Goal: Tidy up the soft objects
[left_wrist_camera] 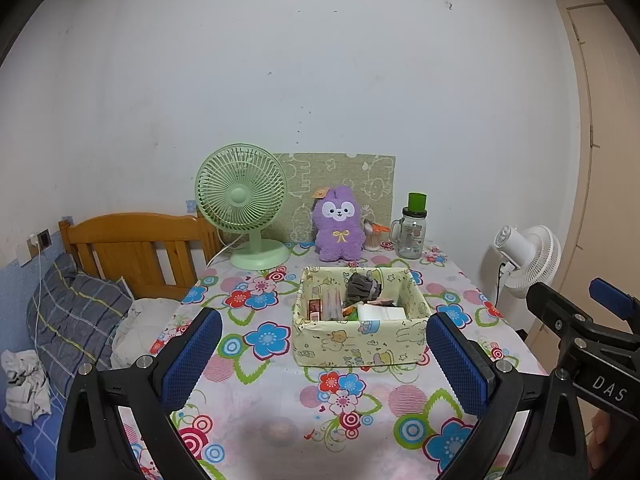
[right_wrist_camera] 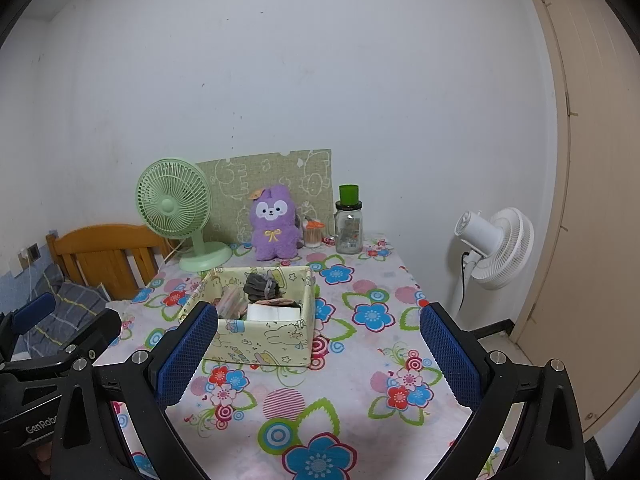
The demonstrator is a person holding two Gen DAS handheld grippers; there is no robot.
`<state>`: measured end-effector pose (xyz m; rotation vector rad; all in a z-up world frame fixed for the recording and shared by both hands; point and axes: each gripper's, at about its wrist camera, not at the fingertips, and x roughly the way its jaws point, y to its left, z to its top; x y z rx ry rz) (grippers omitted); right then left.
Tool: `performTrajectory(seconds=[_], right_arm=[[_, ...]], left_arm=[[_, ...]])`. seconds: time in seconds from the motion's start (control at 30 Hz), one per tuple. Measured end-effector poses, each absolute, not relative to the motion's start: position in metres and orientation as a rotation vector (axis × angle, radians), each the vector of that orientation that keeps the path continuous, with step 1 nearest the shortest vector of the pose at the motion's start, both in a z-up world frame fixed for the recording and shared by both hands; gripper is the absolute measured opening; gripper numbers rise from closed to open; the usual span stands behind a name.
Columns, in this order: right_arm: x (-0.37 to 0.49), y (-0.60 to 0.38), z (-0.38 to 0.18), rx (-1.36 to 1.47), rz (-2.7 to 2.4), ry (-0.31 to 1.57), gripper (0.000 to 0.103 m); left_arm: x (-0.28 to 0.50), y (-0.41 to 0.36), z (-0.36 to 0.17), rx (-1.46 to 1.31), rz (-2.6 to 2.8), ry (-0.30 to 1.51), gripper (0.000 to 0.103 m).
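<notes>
**Kid:** Blue pads are closest to us. Both claws hang over the near end of the desk (left_wrist_camera: pixel 280 420). The left claw (left_wrist_camera: pixel 324 364) is spread wide with nothing in it, and the right claw (right_wrist_camera: pixel 318 356) is too.

**Helper:** Where is the soft thing?

**Kid:** The purple plush toy (left_wrist_camera: pixel 339 226) sits up at the far end of the desk, leaning by the wall, between the green fan (left_wrist_camera: pixel 244 208) and the glass jar (left_wrist_camera: pixel 412 232). The yellow box (left_wrist_camera: pixel 360 340) is in the middle, in front of it.

**Helper:** How will it feel?

**Kid:** I think it is light and squishy. It will not break, but it may flop over if you pinch an ear. I would squeeze its fat tummy from both sides.

**Helper:** Anything to watch?

**Kid:** The jar is close by and looks easy to knock.
</notes>
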<state>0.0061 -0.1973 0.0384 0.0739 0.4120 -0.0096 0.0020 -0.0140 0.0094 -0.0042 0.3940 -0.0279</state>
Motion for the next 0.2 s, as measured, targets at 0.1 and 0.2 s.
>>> performTrajectory(seconds=[0.1,0.2], right_arm=[[0.0073,-0.1973,0.0374,0.073,-0.009,0.414,0.102],[0.0075,-0.1973,0.0372,0.075,-0.008,0.414,0.102]], left_arm=[[0.0022,-0.0137,0.0094,-0.003,-0.027,0.396,0.103],[0.0023,-0.0137,0.0095,-0.004,-0.029,0.395,0.103]])
